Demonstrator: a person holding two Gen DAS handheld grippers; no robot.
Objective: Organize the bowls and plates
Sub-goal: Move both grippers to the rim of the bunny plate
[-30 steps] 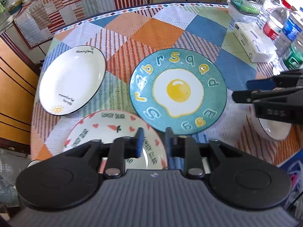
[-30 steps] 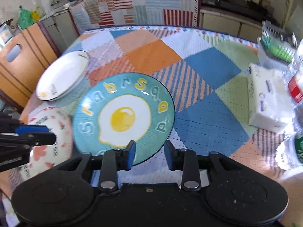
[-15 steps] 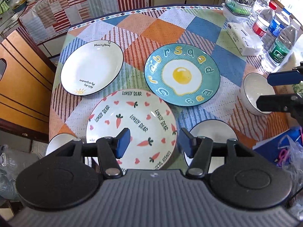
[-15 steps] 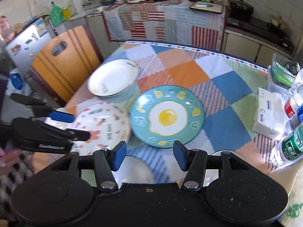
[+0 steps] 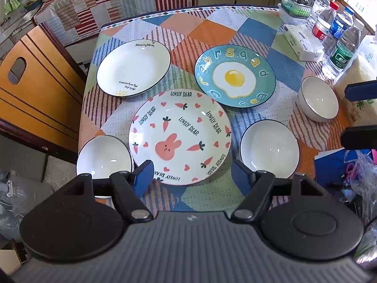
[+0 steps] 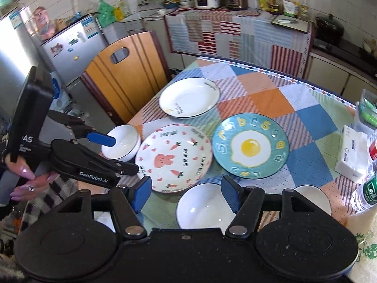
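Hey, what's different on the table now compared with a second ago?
Both tools pulled up and back from the table with jaws opening, nothing between them: the left tool and the right tool. The view widened from the egg plate to the rabbit plate and bowls. The dishes stayed put.

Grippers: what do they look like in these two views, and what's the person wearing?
Both are black two-finger units with blue pads and silver pivot screws. The left gripper has a ribbed grey body; from the right wrist it shows white "GenRobot.AI" lettering. The right gripper has a smooth black body. The hand has pink nails, a ring and a black-and-white checked sleeve.
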